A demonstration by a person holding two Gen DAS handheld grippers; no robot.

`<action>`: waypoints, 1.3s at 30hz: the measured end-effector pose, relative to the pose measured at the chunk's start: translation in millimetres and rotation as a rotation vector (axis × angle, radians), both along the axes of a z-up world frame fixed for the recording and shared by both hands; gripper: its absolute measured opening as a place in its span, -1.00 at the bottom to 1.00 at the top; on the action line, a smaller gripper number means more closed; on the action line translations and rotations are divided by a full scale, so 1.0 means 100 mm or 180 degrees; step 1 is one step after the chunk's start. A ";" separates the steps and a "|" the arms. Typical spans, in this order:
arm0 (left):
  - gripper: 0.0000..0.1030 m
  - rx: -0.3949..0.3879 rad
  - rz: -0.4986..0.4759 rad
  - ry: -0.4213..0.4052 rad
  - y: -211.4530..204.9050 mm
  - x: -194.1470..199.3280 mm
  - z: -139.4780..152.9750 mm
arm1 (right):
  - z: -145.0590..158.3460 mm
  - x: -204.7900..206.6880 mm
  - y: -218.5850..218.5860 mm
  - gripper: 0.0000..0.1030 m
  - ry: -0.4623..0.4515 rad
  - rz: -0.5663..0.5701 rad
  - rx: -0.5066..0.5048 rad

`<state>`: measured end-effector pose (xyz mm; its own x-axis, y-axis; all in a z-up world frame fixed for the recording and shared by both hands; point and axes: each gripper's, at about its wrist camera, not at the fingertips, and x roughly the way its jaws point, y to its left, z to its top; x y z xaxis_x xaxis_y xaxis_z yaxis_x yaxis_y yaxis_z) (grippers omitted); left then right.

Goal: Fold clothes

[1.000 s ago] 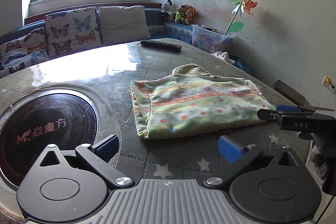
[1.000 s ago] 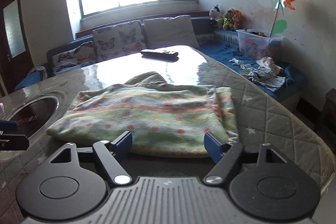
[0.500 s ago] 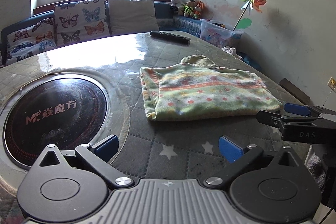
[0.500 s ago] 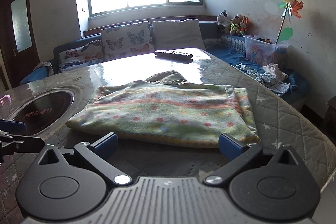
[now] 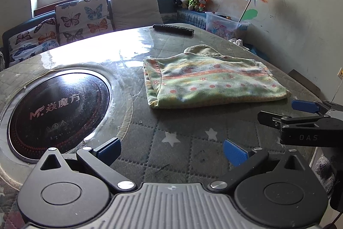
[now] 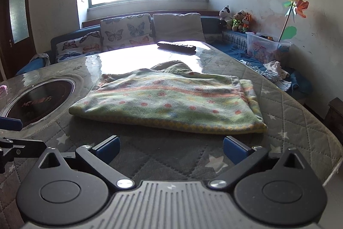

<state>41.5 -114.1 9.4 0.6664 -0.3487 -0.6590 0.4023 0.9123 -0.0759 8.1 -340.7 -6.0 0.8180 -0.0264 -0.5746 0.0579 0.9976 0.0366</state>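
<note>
A green fleece garment with orange stripes and red dots (image 5: 212, 81) lies folded flat on the quilted table; it also shows in the right wrist view (image 6: 169, 100). An olive cloth (image 5: 201, 49) peeks out from behind it. My left gripper (image 5: 171, 151) is open and empty, above the table short of the garment's near left corner. My right gripper (image 6: 170, 146) is open and empty, just short of the garment's near edge. The right gripper also shows at the right edge of the left wrist view (image 5: 300, 119).
A round black cooktop (image 5: 57, 108) is set into the table at the left. A black remote (image 5: 173, 29) lies at the far side. A sofa with butterfly cushions (image 5: 81, 18), stuffed toys (image 5: 190, 0) and a plastic box (image 5: 225, 24) stand beyond. The table edge (image 6: 330, 143) curves at the right.
Both grippers have drawn back from the folded garment toward the near table edge and risen a little. Both stay open and empty. The garment has not moved.
</note>
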 end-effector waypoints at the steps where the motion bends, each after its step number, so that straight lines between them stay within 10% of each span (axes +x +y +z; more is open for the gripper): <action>1: 1.00 0.0002 -0.0003 0.0002 0.00 0.00 0.00 | 0.00 0.00 0.01 1.00 0.0011 -0.0001 -0.0007; 39: 1.00 0.0125 -0.0075 0.0048 -0.12 -0.12 -0.13 | -0.08 -0.10 0.14 1.00 0.0230 -0.0093 -0.0102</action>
